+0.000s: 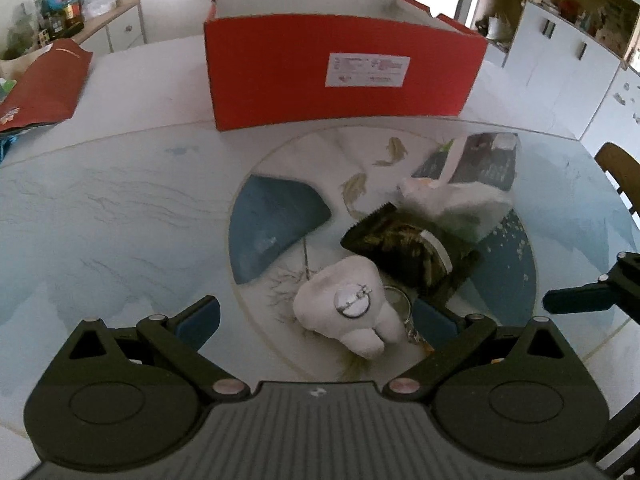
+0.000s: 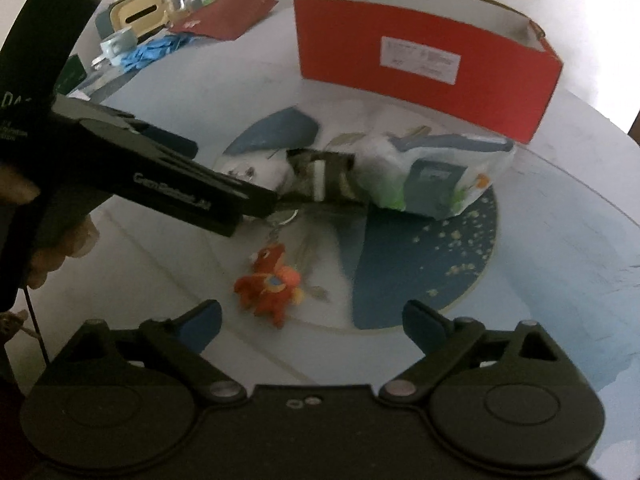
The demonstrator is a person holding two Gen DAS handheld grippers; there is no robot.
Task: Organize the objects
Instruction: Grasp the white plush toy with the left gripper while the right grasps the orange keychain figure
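While both tongs, left tongs [image 1: 316, 316] and right tongs [image 2: 312, 320], stand open and empty, I would centre the left ones over the white tooth-shaped plush toy [image 1: 348, 308] before lifting it toward the red cardboard box [image 1: 340, 68] at twelve o'clock.

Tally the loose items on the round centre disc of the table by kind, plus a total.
Plush keychain toys: 2, a white tooth plush and an orange plush animal
Dark camouflage-print pouch: 1
White plastic-wrapped pack: 1
Total: 4
The red cardboard box stands behind the disc, not counted.

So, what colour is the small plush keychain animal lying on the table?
Orange-red small plush keychain animal; clearest in the right wrist view.
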